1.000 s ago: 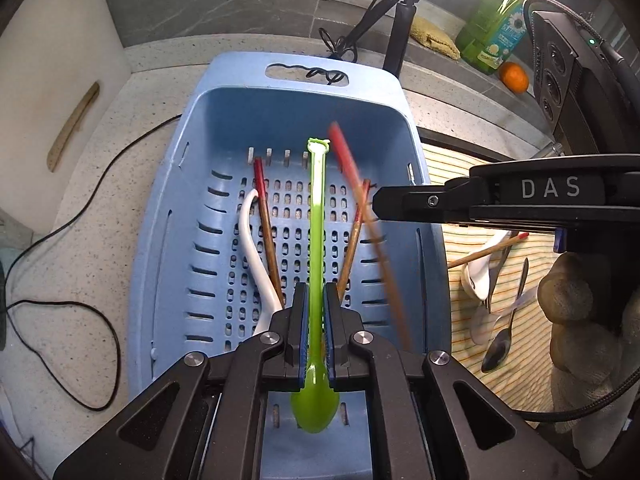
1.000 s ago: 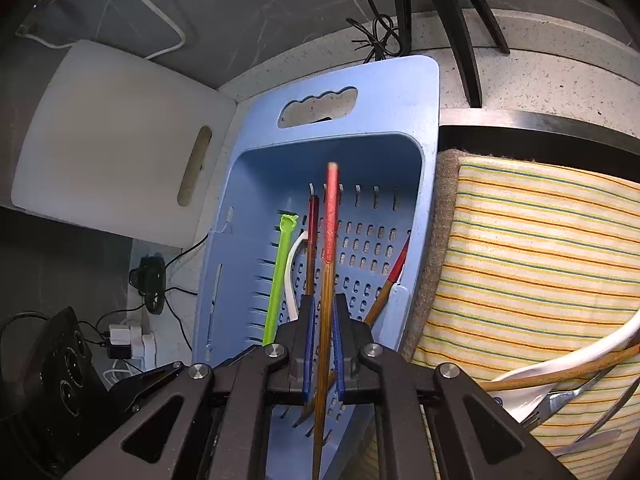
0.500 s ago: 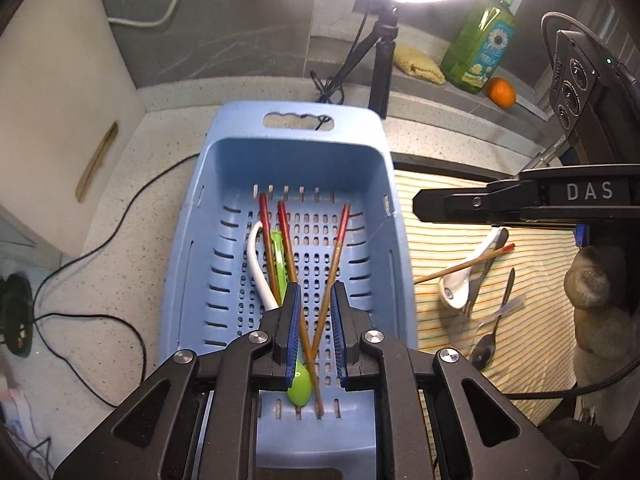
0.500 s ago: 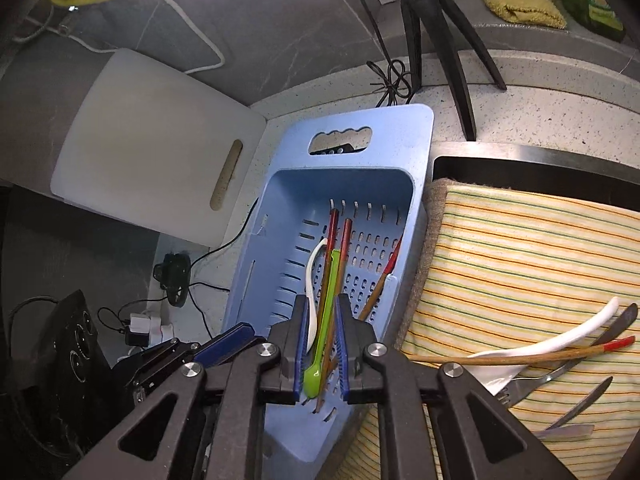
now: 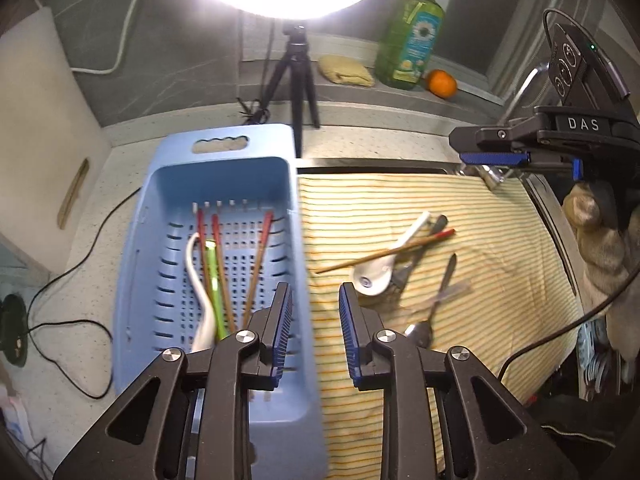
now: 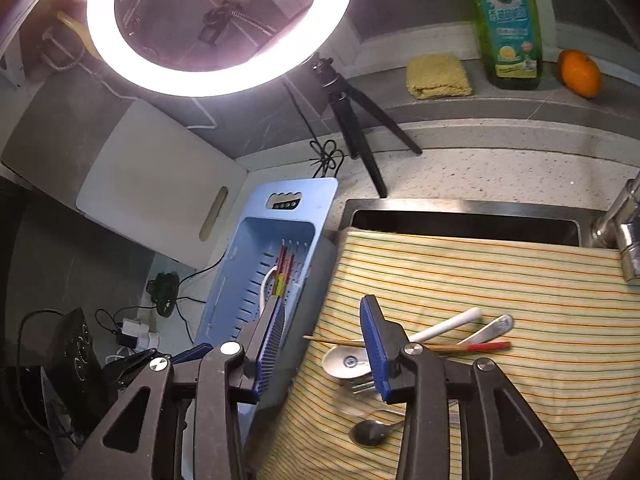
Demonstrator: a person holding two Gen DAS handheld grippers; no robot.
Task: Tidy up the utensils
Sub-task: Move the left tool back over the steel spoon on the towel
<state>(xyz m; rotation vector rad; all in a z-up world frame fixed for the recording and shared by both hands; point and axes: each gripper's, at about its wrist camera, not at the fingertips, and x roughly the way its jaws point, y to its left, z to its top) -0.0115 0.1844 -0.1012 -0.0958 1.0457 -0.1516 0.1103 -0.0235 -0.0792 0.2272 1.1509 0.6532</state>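
blue drain basket point(image 5: 216, 184) at 10 o'clock now holds the green spoon point(image 5: 216, 292) and chopsticks, released; left gripper point(image 5: 314, 330) and right gripper point(image 6: 326, 348) jaws opening, empty; remaining utensils, white spoon point(image 5: 374, 276) included, on striped cloth point(image 5: 480, 240) at 2 o'clock.

Chopsticks point(image 5: 222, 264) and green spoon point(image 5: 215, 288) in blue basket point(image 5: 140, 280), remaining utensils point(image 5: 400, 264) on striped cloth point(image 5: 480, 240)

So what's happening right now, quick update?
Both hand-held grippers, left and right, opening, empty. Chopsticks, spoons in blue basket. More utensils on striped cloth. Nothing blocking.
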